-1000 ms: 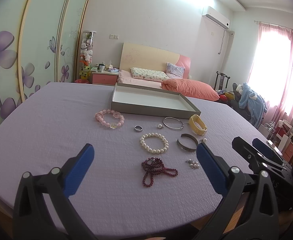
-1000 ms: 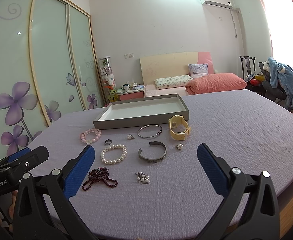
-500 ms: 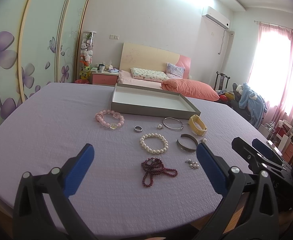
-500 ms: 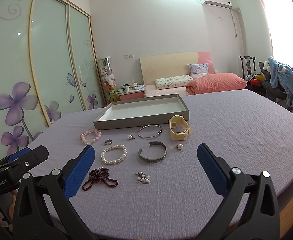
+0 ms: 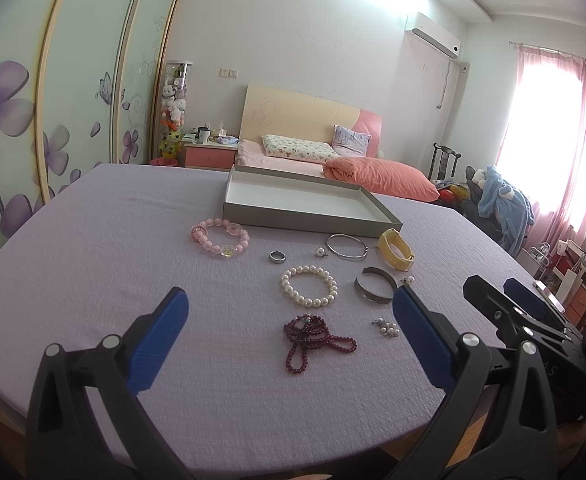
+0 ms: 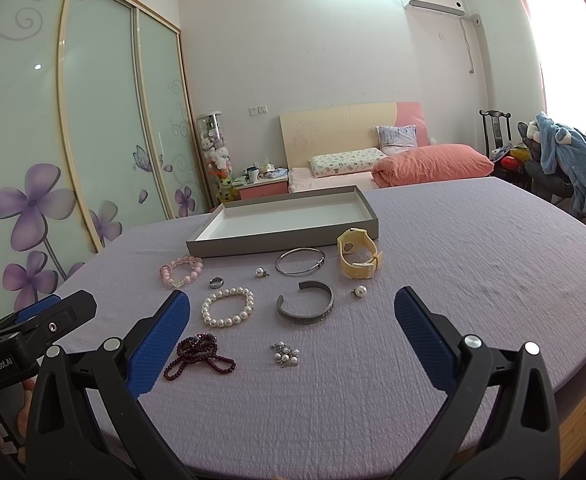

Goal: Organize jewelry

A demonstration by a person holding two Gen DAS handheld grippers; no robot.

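Clearly, nothing sits in the grey tray (image 6: 281, 220) yet; the jewelry lies on the lilac cloth just before it. Both left gripper (image 5: 289, 344) and right gripper (image 6: 293, 340) hover spread, empty. Start with the cuff bangle (image 6: 305, 308); the pearl cluster (image 6: 285, 354), probably earrings, needs a careful pinch.

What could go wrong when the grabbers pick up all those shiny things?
1. The dark red bead strand lies in a loose tangle, so a grab may lift only one loop and the rest could dangle or snag.
2. The single pearls and the ring are tiny next to the wide blue jaws, so they might slip out or roll.
3. The gray tray has raised walls, so pieces must be lifted over them.
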